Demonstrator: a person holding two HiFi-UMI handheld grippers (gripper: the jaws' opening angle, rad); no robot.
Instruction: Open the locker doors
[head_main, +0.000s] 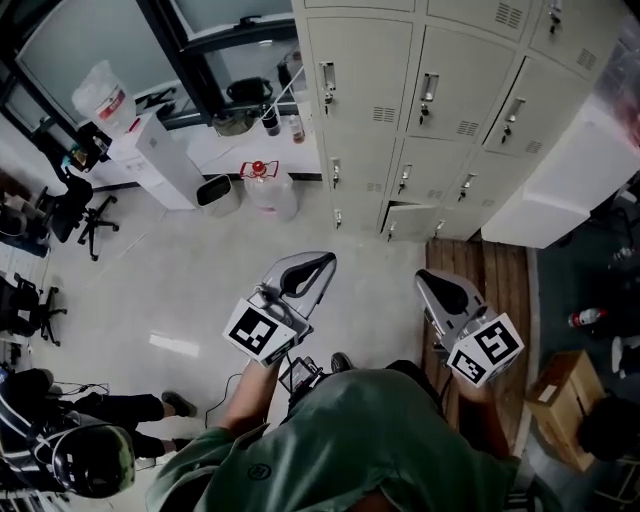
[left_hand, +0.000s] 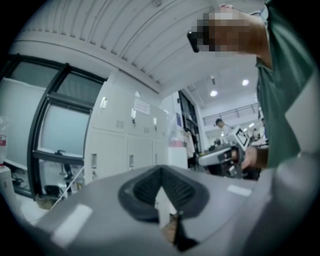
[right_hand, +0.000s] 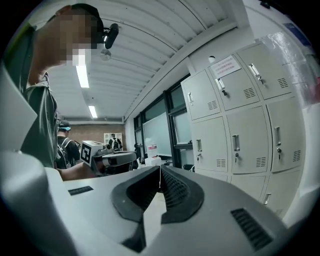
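A beige bank of lockers (head_main: 430, 100) stands ahead, at the top right of the head view. Its doors have small upright handles and look closed, except one low door (head_main: 410, 218) that seems slightly ajar. My left gripper (head_main: 326, 258) and right gripper (head_main: 424, 274) are held side by side in front of my chest. Both point toward the lockers and stay well short of them. The left gripper (left_hand: 161, 169) is shut and holds nothing, with the lockers (left_hand: 130, 145) beyond it. The right gripper (right_hand: 160, 168) is also shut and holds nothing, with locker doors (right_hand: 235, 130) at its right.
A water jug (head_main: 268, 190) and a waste bin (head_main: 217, 192) stand on the floor left of the lockers. A large white wrapped unit (head_main: 570, 190) leans at their right. Office chairs (head_main: 70, 205) are at the left, a cardboard box (head_main: 560, 400) at the lower right, and a person (head_main: 90, 455) at the bottom left.
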